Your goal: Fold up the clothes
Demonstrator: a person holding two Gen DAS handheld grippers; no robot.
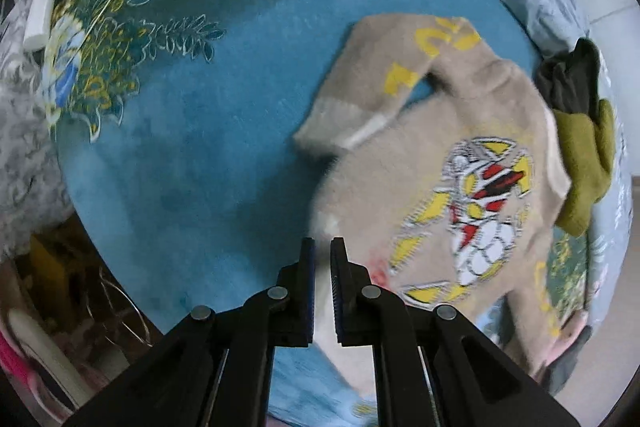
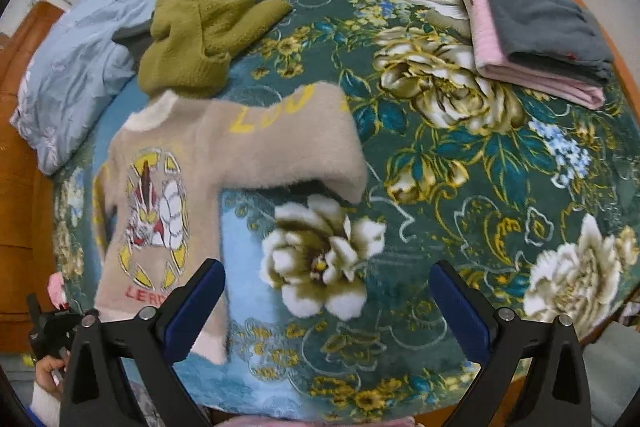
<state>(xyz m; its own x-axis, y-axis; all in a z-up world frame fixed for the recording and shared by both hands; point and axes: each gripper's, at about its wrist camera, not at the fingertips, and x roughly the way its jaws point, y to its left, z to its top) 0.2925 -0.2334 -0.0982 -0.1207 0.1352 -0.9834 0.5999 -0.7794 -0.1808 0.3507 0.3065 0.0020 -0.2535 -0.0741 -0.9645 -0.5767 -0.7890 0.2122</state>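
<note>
A beige sweater [image 2: 168,187] with a cartoon print lies front-up on a flowered blanket [image 2: 460,187] on a bed, its collar toward an olive sweater [image 2: 200,39] at the far side and its hem toward the camera. The left gripper [image 1: 322,251] is clenched on the hem corner nearest it, fabric pinched between its narrow jaws. The right gripper [image 2: 326,279] hangs released, jaws wide, over bare blanket; the sweater lies to its left, one sleeve stretching toward it. Folded pink and grey clothes [image 2: 536,35] sit well apart, far right.
</note>
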